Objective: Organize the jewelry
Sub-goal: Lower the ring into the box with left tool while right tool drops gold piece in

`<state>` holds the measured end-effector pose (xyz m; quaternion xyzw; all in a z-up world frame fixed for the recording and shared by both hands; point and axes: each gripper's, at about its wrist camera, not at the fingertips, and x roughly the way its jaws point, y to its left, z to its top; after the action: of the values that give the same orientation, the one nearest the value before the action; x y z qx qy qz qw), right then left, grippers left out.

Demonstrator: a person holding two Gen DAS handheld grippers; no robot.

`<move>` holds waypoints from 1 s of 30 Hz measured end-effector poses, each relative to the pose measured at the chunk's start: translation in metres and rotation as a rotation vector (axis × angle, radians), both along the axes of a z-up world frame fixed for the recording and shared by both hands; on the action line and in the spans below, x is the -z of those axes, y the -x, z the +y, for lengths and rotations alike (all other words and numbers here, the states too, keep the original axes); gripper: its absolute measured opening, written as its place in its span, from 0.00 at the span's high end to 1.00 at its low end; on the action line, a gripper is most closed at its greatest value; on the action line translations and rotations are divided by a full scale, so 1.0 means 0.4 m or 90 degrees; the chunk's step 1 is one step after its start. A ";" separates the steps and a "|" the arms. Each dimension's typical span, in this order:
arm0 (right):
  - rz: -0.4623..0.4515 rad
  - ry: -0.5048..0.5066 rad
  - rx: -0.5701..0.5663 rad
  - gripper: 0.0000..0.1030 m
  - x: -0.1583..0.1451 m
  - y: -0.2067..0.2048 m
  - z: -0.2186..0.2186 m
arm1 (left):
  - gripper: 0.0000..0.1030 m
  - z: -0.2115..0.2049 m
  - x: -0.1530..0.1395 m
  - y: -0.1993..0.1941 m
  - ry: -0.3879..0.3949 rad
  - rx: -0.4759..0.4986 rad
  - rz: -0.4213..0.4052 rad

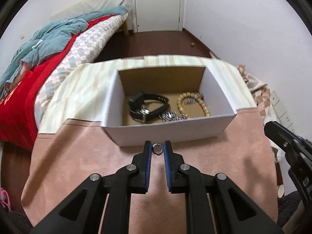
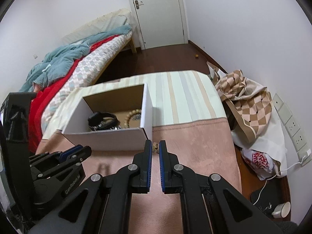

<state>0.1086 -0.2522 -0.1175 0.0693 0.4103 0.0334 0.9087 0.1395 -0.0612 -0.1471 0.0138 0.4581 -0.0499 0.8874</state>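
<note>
Item: small metal ring [image 1: 157,149], pinched edge-on in my left hand-held gripper [image 1: 157,149], just near of the white box [image 1: 167,132]. I judged it light, stiff, slippery. My right hand-held gripper [image 2: 155,148] was clamped on a tiny gold piece [image 2: 155,147], equally delicate.

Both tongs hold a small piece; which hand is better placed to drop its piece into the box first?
Left, probably. The left tongs, gripping a silver ring, face the middle of the cardboard box. The right tongs, pinching a small gold piece, sit at the box's right corner.
</note>
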 end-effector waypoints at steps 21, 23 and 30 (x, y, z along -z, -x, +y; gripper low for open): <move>-0.034 -0.074 -0.085 0.94 -0.127 -0.115 0.065 | 0.91 0.138 -0.171 -0.191 0.139 -0.010 0.013; -0.007 -0.080 -0.106 0.94 -0.109 -0.171 0.078 | 0.91 0.129 -0.144 -0.244 0.149 0.001 0.048; 0.115 -0.106 -0.134 0.94 -0.011 -0.325 0.083 | 0.89 0.118 -0.030 -0.383 0.201 0.017 0.206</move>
<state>0.2387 -0.2191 -0.1131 0.1039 0.4908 0.1560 0.8509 0.2929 -0.0141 -0.1351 -0.1272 0.5809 -0.1343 0.7926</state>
